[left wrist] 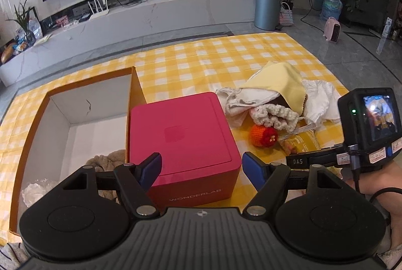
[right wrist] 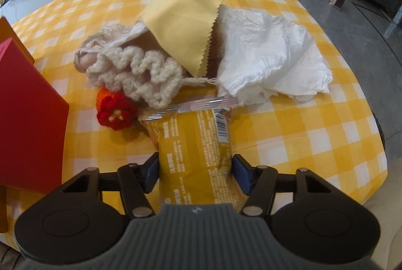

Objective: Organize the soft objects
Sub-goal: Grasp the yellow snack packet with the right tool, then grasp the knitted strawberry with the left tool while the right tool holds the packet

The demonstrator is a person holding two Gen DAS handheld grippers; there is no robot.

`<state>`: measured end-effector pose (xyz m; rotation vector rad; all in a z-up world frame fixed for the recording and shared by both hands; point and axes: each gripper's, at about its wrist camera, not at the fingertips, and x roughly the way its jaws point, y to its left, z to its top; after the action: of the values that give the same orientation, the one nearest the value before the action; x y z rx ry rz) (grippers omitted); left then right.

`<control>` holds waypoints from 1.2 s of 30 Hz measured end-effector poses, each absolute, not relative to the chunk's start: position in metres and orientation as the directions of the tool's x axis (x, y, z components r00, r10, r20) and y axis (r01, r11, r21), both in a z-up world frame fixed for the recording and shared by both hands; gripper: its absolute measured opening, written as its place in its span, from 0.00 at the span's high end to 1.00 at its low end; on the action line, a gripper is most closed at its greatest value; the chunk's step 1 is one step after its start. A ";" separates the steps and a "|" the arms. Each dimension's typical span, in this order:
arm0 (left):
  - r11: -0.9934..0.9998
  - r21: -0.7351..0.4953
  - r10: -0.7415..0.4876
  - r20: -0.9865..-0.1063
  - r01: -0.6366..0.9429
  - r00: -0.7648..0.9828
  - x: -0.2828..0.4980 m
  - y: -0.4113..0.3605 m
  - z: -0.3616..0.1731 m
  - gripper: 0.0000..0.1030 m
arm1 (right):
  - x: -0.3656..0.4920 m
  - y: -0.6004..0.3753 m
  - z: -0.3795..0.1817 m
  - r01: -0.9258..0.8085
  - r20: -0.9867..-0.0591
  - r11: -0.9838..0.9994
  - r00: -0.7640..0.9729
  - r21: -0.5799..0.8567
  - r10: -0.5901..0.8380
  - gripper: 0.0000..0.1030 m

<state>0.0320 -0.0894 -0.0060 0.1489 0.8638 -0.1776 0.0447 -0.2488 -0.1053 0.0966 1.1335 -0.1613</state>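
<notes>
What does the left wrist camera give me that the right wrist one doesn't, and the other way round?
Left wrist only: the open cardboard box with beige fabric inside, the pink box's lid, and the open left tongs.

Right wrist only: the right tongs straddling the yellow snack packet, whether gripping I cannot tell.

Both: the yellow cloth, white cloth, cream crochet piece, orange-red crochet toy and checked tablecloth.

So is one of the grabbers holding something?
Yes. The right gripper pinches the yellow snack packet at its near end. The left gripper is open, holding nothing.
</notes>
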 end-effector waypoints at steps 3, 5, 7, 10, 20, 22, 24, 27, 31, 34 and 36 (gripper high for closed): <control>0.968 0.064 -0.106 -0.774 0.245 0.624 0.037 -0.093 -0.002 0.17 | 0.038 -0.261 -0.098 0.206 -0.893 0.977 0.448 0.054 -0.045 0.48; 0.950 0.110 -0.104 -0.772 0.293 0.627 0.039 -0.101 0.001 0.17 | 0.034 -0.264 -0.093 0.209 -0.886 0.975 0.463 0.082 -0.025 0.48; 0.929 0.155 -0.101 -0.767 0.335 0.634 0.043 -0.110 0.002 0.16 | 0.030 -0.264 -0.089 0.207 -0.880 0.976 0.474 0.073 -0.034 0.48; 0.886 0.203 -0.092 -0.804 0.416 0.588 0.060 -0.127 -0.004 0.12 | 0.026 -0.266 -0.082 0.211 -0.869 0.974 0.493 0.077 -0.038 0.49; 0.828 0.235 -0.070 -0.858 0.510 0.509 0.110 -0.178 -0.040 0.11 | 0.026 -0.275 -0.084 0.230 -0.867 0.968 0.498 0.099 -0.030 0.49; 0.785 0.244 -0.097 -0.860 0.569 0.501 0.112 -0.189 -0.047 0.11 | 0.028 -0.276 -0.088 0.237 -0.876 0.967 0.481 0.091 -0.036 0.50; 0.769 0.231 -0.113 -0.868 0.596 0.483 0.116 -0.197 -0.055 0.15 | 0.029 -0.276 -0.090 0.261 -0.885 0.965 0.458 0.041 -0.086 0.50; 0.762 0.202 -0.141 -0.875 0.615 0.462 0.120 -0.206 -0.064 0.16 | 0.029 -0.279 -0.093 0.285 -0.891 0.958 0.438 0.013 -0.118 0.50; 0.766 0.165 -0.130 -0.907 0.622 0.400 0.132 -0.214 -0.080 0.33 | 0.029 -0.278 -0.092 0.270 -0.893 0.963 0.436 0.018 -0.106 0.50; 0.776 0.157 -0.105 -0.923 0.611 0.371 0.137 -0.220 -0.095 0.40 | 0.030 -0.275 -0.094 0.250 -0.897 0.968 0.432 0.015 -0.098 0.50; 0.782 0.161 -0.092 -0.926 0.602 0.367 0.140 -0.223 -0.104 0.42 | 0.030 -0.275 -0.095 0.251 -0.897 0.968 0.430 0.015 -0.097 0.50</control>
<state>0.1400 -0.2229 -0.1040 0.5303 1.1155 -0.4732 0.0303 -0.2752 -0.0949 0.1545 1.1059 -0.2181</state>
